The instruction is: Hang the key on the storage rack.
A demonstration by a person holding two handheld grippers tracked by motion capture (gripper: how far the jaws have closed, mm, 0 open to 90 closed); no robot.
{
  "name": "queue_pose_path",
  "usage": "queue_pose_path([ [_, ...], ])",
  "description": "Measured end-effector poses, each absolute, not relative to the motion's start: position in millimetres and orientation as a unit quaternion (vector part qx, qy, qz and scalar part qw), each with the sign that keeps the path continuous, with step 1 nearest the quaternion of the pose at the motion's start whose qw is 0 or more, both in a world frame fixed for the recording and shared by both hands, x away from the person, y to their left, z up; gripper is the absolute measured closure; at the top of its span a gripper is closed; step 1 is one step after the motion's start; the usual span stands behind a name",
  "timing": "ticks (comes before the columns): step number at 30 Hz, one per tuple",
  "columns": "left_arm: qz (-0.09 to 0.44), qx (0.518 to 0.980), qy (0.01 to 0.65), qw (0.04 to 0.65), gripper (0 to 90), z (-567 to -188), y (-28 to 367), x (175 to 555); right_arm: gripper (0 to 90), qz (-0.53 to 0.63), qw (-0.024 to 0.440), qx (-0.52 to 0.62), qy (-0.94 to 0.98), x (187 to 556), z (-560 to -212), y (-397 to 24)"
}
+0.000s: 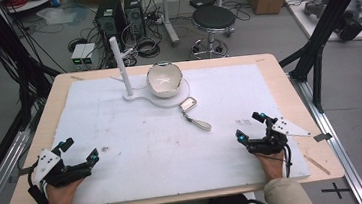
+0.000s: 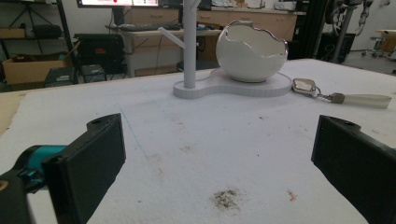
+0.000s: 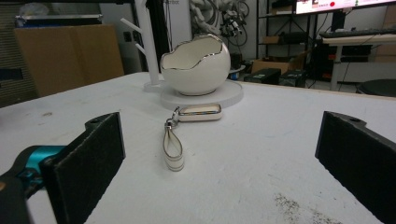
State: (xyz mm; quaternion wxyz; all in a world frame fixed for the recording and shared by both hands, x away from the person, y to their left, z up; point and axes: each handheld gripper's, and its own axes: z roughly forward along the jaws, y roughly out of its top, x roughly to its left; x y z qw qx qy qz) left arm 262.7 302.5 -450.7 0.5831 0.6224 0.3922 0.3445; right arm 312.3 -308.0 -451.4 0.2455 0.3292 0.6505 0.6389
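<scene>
Both tongs — left tongs (image 1: pixel 79 149), right tongs (image 1: pixel 250 126) — gape wide, holding nothing, low on the surface (image 1: pixel 122 138). The key fob (image 1: pixel 188 104) lies beside the egg-shaped bowl (image 1: pixel 165 79); its stand's top is cut off in the left gripper view.

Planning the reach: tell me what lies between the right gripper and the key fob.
Only bare white mat between right gripper and key fob, per the right gripper view.

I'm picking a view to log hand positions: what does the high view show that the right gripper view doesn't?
High view alone: the person's hands, both grippers whole, left gripper and right gripper near the table's front corners, and the table edge.

Right gripper view alone: a close look along its own wide-apart jaws at the key fob's strap.

Both: the egg-shaped bowl on its white stand, the key fob and the white mat.
</scene>
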Motion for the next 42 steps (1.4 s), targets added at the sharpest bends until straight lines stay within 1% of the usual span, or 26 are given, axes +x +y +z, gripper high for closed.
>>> queue_pose_path([
  [19,0.349,0.623,0.389,0.583,3.3,-450.7,301.7,262.1,0.5,0.634,0.244,0.337,0.651,312.4,-450.9,-306.7],
  [23,0.349,0.622,0.389,0.583,3.3,-450.7,302.0,262.1,0.5,0.616,0.246,0.343,0.665,315.0,-448.4,-303.5],
  [28,0.344,0.626,0.389,0.581,3.4,-450.5,302.4,263.0,0.5,0.603,0.243,0.343,0.679,319.9,-433.7,-295.6],
  [29,0.344,0.626,0.389,0.582,3.3,-450.5,302.1,263.0,0.5,0.596,0.246,0.335,0.687,324.5,-423.9,-291.8],
  [33,0.345,0.625,0.390,0.581,3.3,-450.5,302.2,262.9,0.5,0.578,0.243,0.327,0.707,331.1,-410.4,-285.0],
  [37,0.345,0.625,0.391,0.581,3.3,-450.5,302.1,263.3,0.6,0.544,0.233,0.315,0.742,347.6,-384.6,-269.1],
  [39,0.344,0.626,0.391,0.581,3.4,-450.5,302.1,263.3,0.5,0.541,0.228,0.314,0.746,350.3,-381.5,-266.6],
  [40,0.344,0.625,0.392,0.581,3.3,-450.6,301.9,263.4,0.5,0.523,0.217,0.308,0.765,359.5,-372.9,-258.0],
  [42,0.344,0.626,0.392,0.580,3.3,-450.4,302.3,263.5,0.6,0.509,0.213,0.298,0.779,366.8,-366.9,-251.4],
])
